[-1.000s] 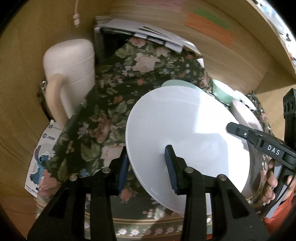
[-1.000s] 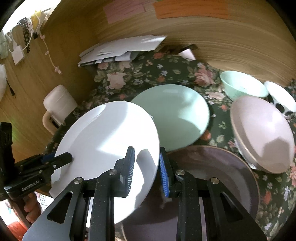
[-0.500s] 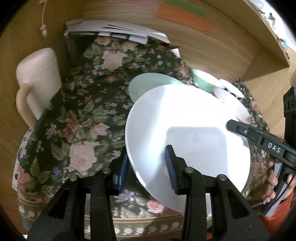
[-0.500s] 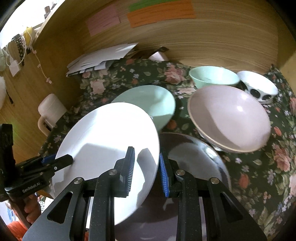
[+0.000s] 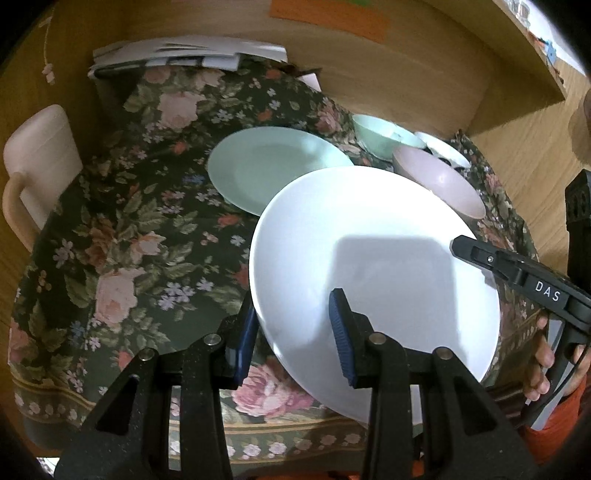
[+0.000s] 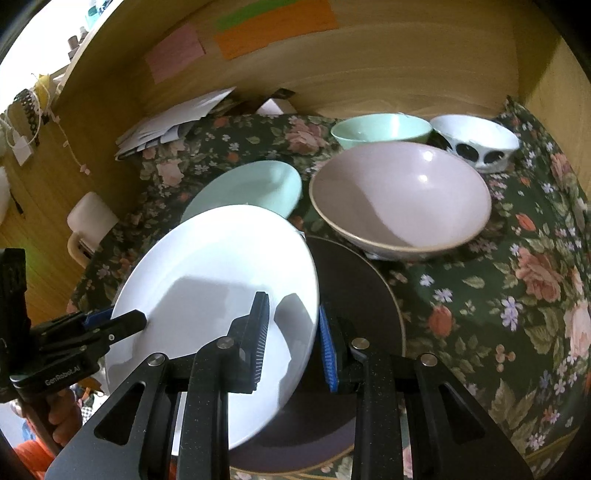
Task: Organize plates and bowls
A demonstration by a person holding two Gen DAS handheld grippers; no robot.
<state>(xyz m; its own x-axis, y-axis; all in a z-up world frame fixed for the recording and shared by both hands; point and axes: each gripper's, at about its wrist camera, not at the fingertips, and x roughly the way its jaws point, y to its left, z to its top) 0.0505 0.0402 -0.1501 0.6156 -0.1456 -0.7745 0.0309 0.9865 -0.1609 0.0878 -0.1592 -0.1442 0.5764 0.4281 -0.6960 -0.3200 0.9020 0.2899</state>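
white plate [image 6: 207, 280] glossy | tablecloth [image 5: 122, 236] floral cloth | wall [image 6: 369, 66] wood

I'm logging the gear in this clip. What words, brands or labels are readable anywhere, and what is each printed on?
"DAS": white letters on the black body of the right gripper, seen from the left wrist view.
"GenRobot.AI": small pale letters on the black body of the left gripper, seen from the right wrist view.
Paper stack: dark marks, too blurred to read.
Coloured sticky notes on the wooden wall: no legible writing.
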